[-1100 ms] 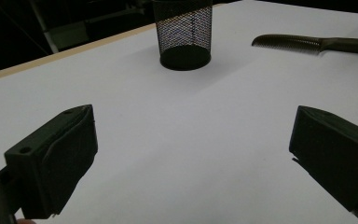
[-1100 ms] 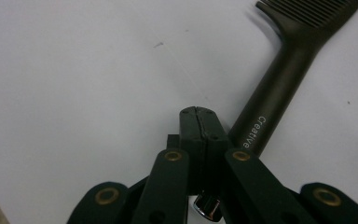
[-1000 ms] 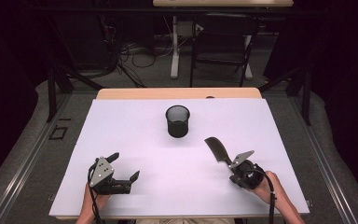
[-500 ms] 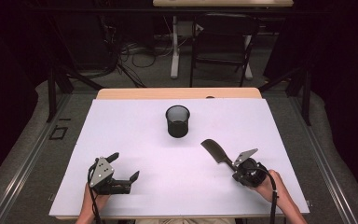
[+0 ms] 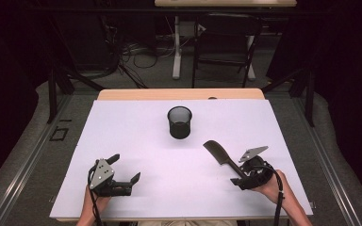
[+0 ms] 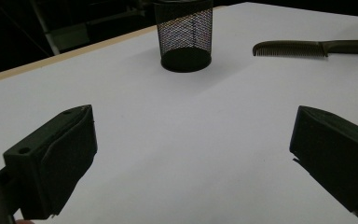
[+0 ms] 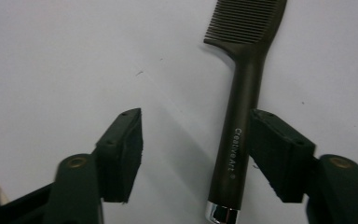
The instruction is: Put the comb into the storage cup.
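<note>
Since the earlier frames, the right gripper point(image 5: 243, 175) has just been opening its jaws: they were clamped on the comb point(image 5: 221, 157) and now stand apart, with the handle lying between them but touched, at most, by the right pad. By the high view, the comb's place on the table point(image 5: 132, 132) is barely changed.

Left side: the left gripper point(image 5: 122, 176) rests low over the near left part of the table, jaws wide apart and nothing between them. In the left gripper view its pads point(image 6: 56, 163) frame bare white surface, with the mesh cup point(image 6: 185, 35) and the comb point(image 6: 307, 48) well ahead. No hazard arises here unless this gripper is swung toward the centre.

Centre: the mesh cup point(image 5: 179, 122) stands upright, well apart from both grippers. It looks light and open-walled; a sideways knock from the comb's toothed end would probably tip or slide it.

Right side: in the right gripper view the comb handle point(image 7: 237, 140) lies off-centre, hard against the right pad point(image 7: 279, 149) and well clear of the left pad point(image 7: 123, 149).

Likely faults from this state:
- Closing without re-centring would push the handle sideways before both pads bear, so the comb may rotate or skid.
- The handle looks smooth and narrow; a grip near its chromed end point(image 7: 222, 213) leaves the long toothed part overhanging and liable to droop or pivot.
- Withdrawing the gripper while the right pad is against the handle may drag the comb along.
</note>
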Demonstrator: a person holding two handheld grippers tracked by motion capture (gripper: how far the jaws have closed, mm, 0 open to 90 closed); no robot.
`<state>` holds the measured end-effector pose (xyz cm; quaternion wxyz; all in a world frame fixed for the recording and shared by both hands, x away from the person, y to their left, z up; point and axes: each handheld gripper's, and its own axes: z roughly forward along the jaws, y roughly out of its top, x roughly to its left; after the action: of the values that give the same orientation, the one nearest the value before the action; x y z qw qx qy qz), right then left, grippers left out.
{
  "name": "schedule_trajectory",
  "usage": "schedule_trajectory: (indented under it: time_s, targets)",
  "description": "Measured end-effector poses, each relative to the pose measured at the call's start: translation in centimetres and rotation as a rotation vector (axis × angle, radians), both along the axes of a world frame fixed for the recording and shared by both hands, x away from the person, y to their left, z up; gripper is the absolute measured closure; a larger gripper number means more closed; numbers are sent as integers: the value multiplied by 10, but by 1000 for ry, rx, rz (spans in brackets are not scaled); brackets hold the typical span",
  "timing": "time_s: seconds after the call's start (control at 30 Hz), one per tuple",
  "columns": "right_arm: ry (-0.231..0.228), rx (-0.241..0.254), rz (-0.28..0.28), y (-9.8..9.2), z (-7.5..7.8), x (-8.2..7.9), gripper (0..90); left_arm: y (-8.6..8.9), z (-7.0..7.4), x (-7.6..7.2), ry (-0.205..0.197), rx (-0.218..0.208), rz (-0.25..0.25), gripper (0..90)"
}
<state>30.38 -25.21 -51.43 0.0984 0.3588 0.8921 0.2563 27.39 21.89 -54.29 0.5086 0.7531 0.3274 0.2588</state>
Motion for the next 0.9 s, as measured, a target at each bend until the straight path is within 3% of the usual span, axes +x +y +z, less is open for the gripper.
schedule_trajectory:
  time_s: [0.1,0.17,0.43,0.73,0.9]
  targets:
    - [-9,8,-10,-2,0,2,282,0,0,-1,-3,-6,-2,7]
    - [-18,16,-29,-5,1,5,188,1,1,-2,-7,-10,0,5]
    - [-36,33,-81,-10,4,12,77,5,1,-5,-15,-46,1,2]
    - [-48,37,-100,-9,4,25,0,5,1,-7,-17,-58,0,1]
    - [-48,24,-98,-7,3,30,0,4,2,-6,-18,-52,-6,1]
